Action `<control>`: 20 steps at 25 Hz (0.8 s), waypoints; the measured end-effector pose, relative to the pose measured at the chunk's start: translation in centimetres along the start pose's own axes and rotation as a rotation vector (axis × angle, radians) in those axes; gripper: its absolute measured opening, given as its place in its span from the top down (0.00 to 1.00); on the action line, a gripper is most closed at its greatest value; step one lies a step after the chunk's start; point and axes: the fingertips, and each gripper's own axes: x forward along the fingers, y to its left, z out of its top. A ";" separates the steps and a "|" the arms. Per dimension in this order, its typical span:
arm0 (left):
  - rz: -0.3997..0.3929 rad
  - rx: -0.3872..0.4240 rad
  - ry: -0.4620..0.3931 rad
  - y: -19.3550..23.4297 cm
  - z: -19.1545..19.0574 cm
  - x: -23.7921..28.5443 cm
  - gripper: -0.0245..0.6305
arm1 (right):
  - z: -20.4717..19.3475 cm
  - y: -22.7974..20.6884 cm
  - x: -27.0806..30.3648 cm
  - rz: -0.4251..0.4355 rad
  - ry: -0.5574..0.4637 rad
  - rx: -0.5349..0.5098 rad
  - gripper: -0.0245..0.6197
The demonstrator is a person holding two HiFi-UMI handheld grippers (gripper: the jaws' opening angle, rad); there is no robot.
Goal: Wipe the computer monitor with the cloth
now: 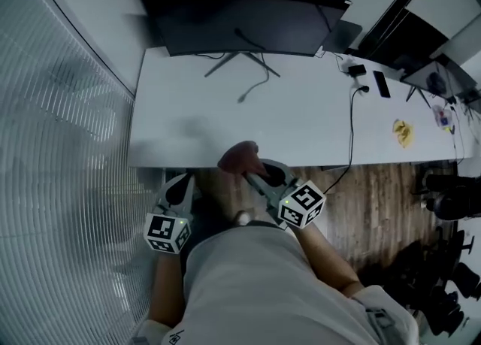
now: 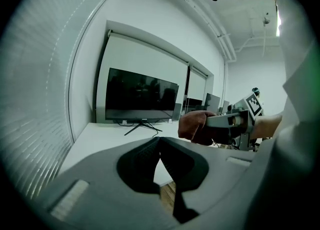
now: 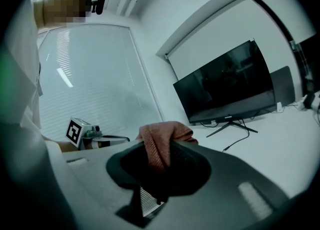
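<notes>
The right claw was clenched on the reddish cloth, a soft, light bunch held at the table's near edge; pinching its fold looked secure enough. The monitor stood far back, well apart. The left claw was closed, empty.

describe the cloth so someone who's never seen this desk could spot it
Start at the long white desk with the dark monitor at its far edge. At the near edge, the right gripper is shut on a bunched cloth: the only soft, reddish-brown thing there.
</notes>
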 end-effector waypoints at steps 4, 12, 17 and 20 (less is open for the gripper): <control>0.009 -0.006 0.002 3.1 0.2 1.2 0.95 | 0.6 -1.3 3.5 0.006 0.007 0.017 0.82; -0.003 -0.014 0.001 12.0 2.2 2.6 0.95 | 3.6 -2.0 12.6 -0.014 0.005 0.023 0.82; -0.019 -0.014 0.000 18.4 3.7 3.3 0.95 | 4.8 -2.3 19.5 -0.026 0.000 0.068 0.81; -0.030 -0.013 0.010 21.8 4.5 3.7 0.95 | 5.3 -2.5 23.5 -0.033 0.001 0.099 0.81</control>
